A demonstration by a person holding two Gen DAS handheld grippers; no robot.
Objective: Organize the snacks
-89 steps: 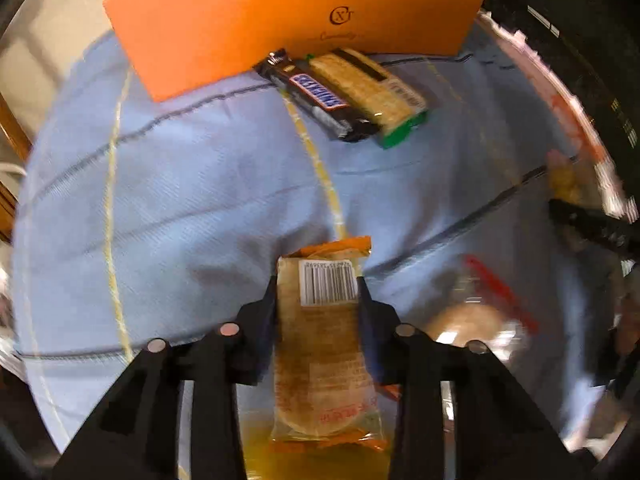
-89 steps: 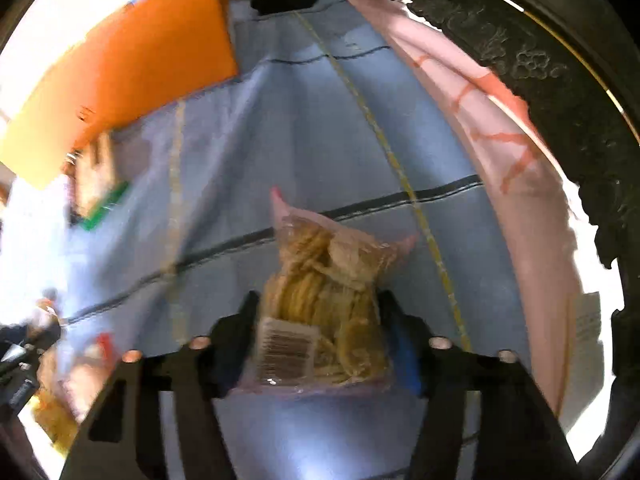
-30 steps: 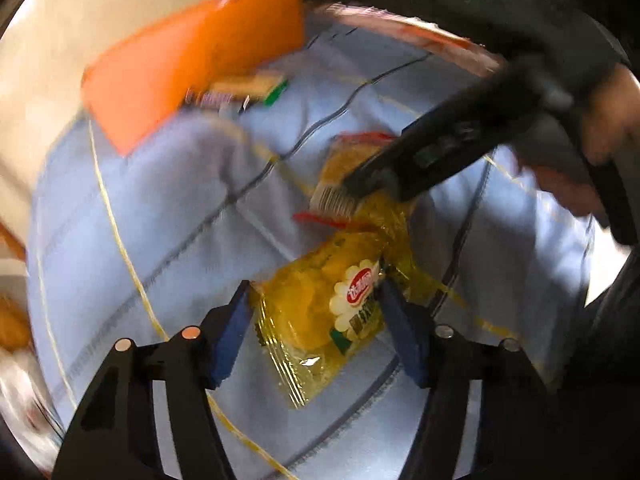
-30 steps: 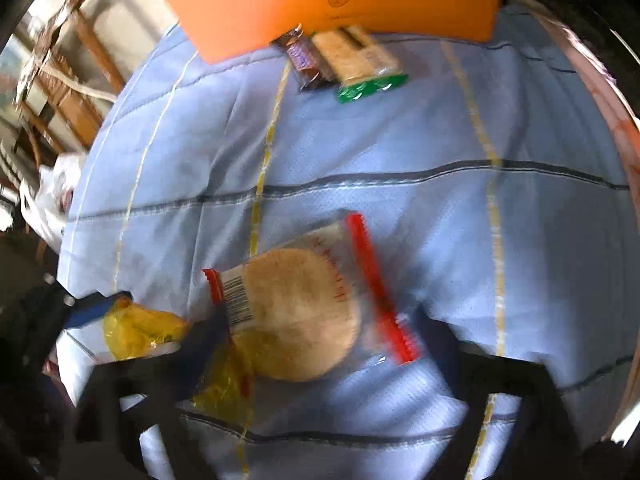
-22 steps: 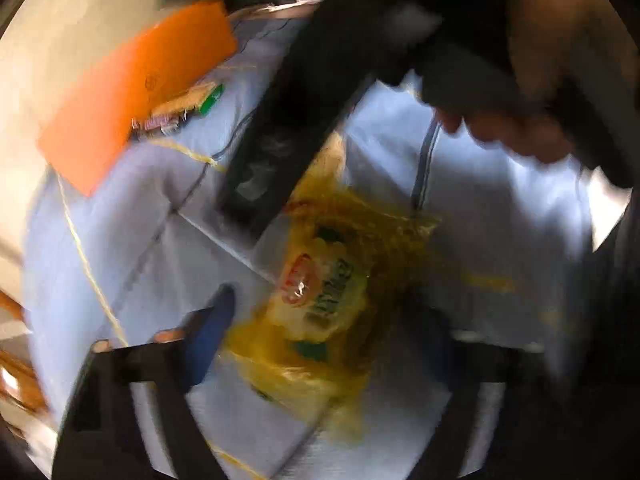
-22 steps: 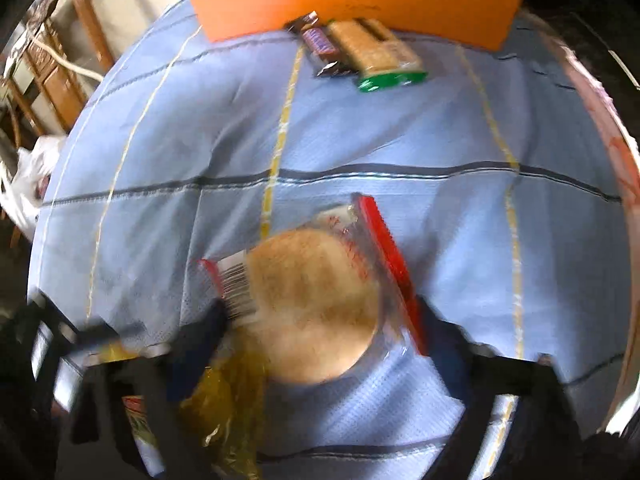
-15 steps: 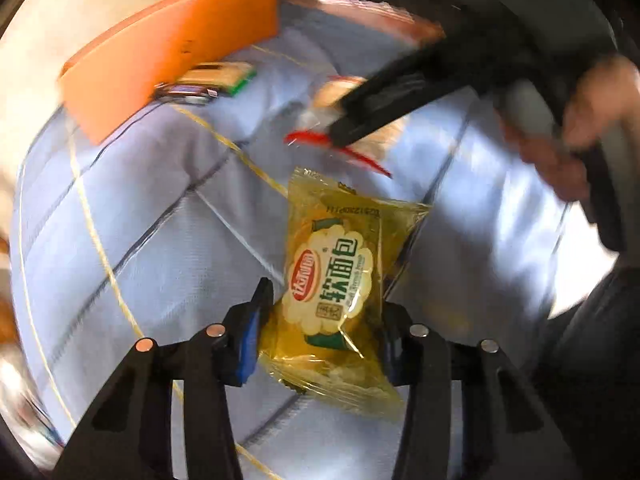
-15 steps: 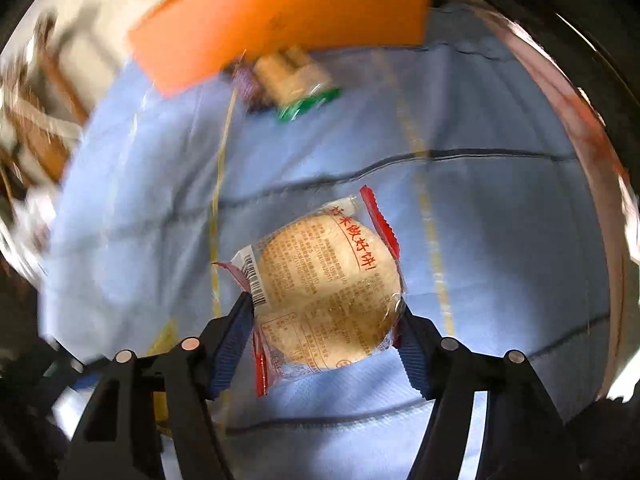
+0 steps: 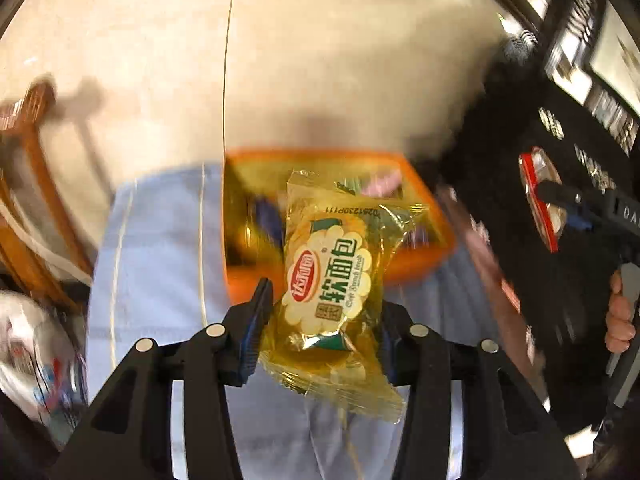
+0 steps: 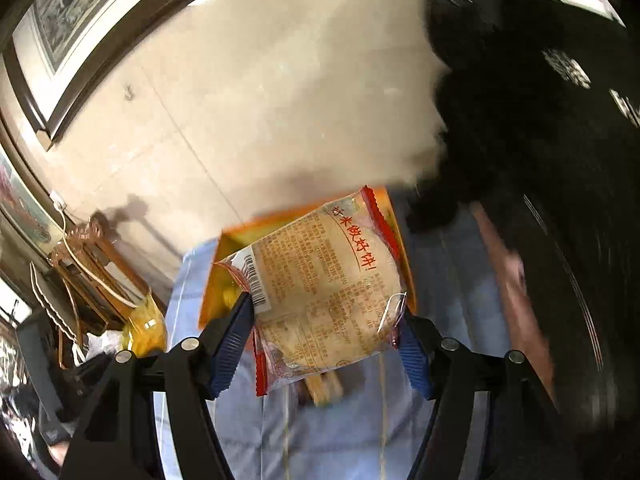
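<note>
My left gripper (image 9: 324, 308) is shut on a yellow soft-bread packet (image 9: 332, 272), held upright in the air. Behind it the orange box (image 9: 424, 264) stands open on the blue checked tablecloth (image 9: 152, 240), with blurred snacks inside. My right gripper (image 10: 324, 312) is shut on a round flat cake in a clear, red-edged packet (image 10: 328, 280), also lifted, in front of the orange box (image 10: 394, 216). In the left wrist view the same red-edged packet (image 9: 540, 200) shows at the far right, with a person's hand (image 9: 620, 320) below it. The yellow packet (image 10: 144, 328) shows at the left of the right wrist view.
A blurred snack bar (image 10: 324, 388) lies on the tablecloth (image 10: 440, 280) under the right gripper. Wooden chairs (image 9: 32, 200) (image 10: 92, 264) stand to the left. Dark carved furniture (image 9: 580, 120) lines the right. A framed picture (image 10: 60, 20) hangs on the pale wall.
Both grippers closed on their packets, which lay on the cloth, and lifted them up toward the orange box. The views tilted up and now take in the wall.
</note>
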